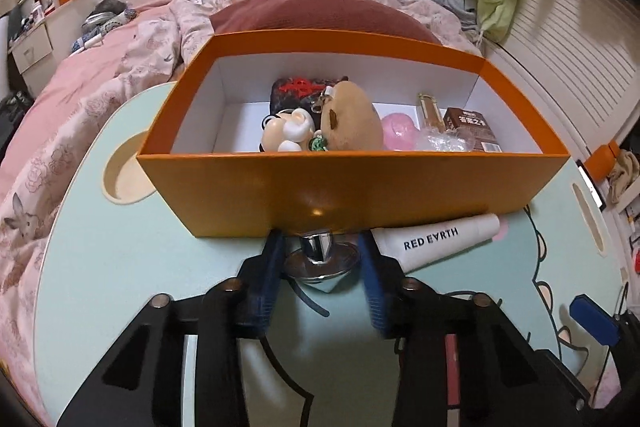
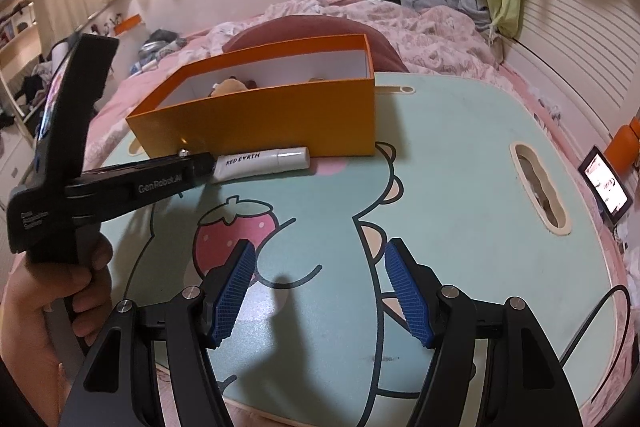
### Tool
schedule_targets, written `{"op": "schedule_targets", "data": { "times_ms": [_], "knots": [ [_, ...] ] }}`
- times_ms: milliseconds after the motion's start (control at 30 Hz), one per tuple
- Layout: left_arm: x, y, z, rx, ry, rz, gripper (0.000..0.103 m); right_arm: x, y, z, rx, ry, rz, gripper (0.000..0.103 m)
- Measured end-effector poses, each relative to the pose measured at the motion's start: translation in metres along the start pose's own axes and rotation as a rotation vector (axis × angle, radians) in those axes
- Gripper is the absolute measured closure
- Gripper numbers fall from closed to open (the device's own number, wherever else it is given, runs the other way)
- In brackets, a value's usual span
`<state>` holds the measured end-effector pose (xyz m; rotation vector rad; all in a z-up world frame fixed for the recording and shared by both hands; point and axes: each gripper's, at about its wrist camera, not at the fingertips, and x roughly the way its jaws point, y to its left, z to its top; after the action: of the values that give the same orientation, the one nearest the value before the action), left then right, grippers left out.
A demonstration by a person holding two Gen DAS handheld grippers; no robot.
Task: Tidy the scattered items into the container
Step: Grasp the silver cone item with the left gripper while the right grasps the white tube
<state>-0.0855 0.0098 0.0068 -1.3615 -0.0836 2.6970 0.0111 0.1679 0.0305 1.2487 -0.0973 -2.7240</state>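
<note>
Orange box [image 1: 352, 187] wall directly before left tool [image 1: 320, 247].

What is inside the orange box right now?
The orange box holds a brown plush toy, a cream figurine, a pink ball, a brown carton and a dark red-patterned item. Its near wall hides the floor in front.

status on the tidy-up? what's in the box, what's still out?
Mostly done. The orange cardboard box already holds a brown plush, a pink round item, a brown carton and other small things. In hand: the left gripper straddles a shiny chrome spinning-top-shaped piece; whether the pads grip it is unclear. Left: the white RED EARTH tube beside the box. The right gripper is open, empty.
</note>
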Motion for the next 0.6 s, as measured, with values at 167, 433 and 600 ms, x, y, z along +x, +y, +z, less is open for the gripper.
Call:
{"op": "schedule_targets", "data": {
  "times_ms": [167, 433, 600],
  "knots": [
    [-0.015, 0.009, -0.006, -0.029, -0.037, -0.027, 0.065, 0.000, -0.001, -0.001, 0.006, -0.004, 0.000, 0.036],
    [-0.072, 0.028, -0.033, -0.075, -0.123, -0.085, 0.065, 0.001, -0.001, 0.000, 0.002, 0.004, 0.005, 0.035],
    [-0.098, 0.022, -0.053, -0.034, -0.175, -0.079, 0.065, 0.001, -0.002, 0.001, 0.005, 0.012, 0.043, 0.029]
  ]
}}
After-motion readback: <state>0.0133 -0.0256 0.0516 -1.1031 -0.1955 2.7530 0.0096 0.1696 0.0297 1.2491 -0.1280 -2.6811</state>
